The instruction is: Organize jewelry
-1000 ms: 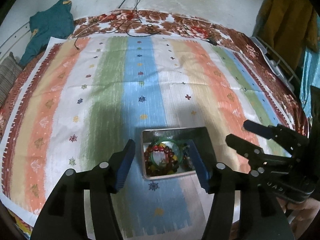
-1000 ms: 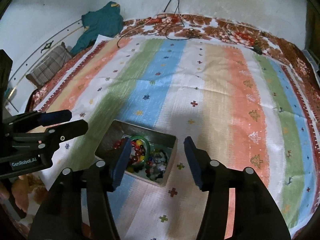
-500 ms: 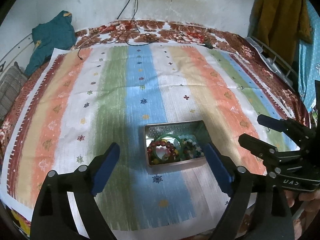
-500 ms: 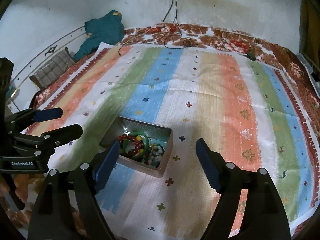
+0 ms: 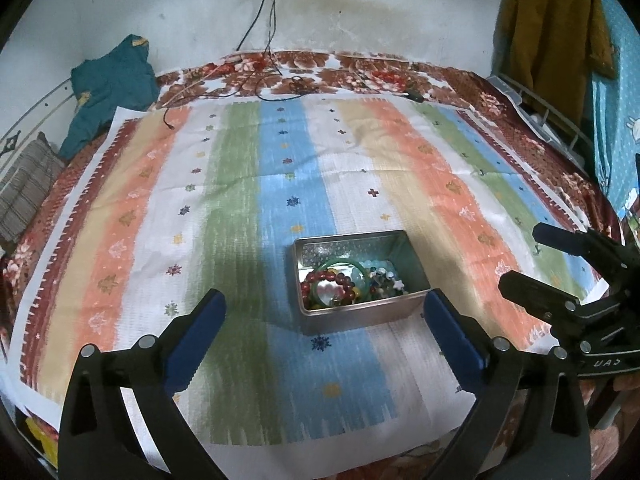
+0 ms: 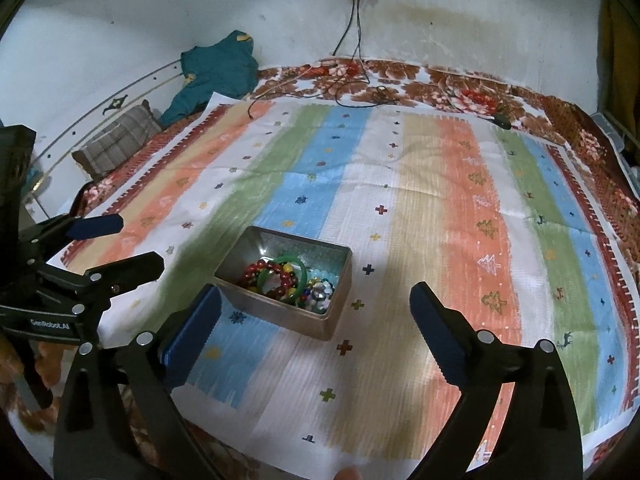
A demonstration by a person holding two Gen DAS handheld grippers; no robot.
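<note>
A metal tin [image 5: 404, 309] sits on the striped cloth and also shows in the right wrist view [image 6: 304, 320]. In it lie a green bangle [image 5: 340, 269], a red bead bracelet [image 5: 316, 280] and mixed small beads [image 5: 384, 278]. My left gripper [image 5: 324, 316] is open and empty, held back above the near side of the tin. My right gripper [image 6: 314, 304] is open and empty, above the tin's near right side. Each gripper shows at the side of the other's view.
The striped cloth [image 5: 280, 184] covers a floral bedspread [image 5: 320, 72]. A teal garment [image 5: 108, 88] and a pillow [image 5: 24, 192] lie at the far left. Charger cables [image 5: 272, 40] hang from a wall socket. Clothes [image 5: 548, 32] hang at the right.
Both grippers have opened wider and pulled back and up from the tin. The tin and the jewelry in it have not moved.
</note>
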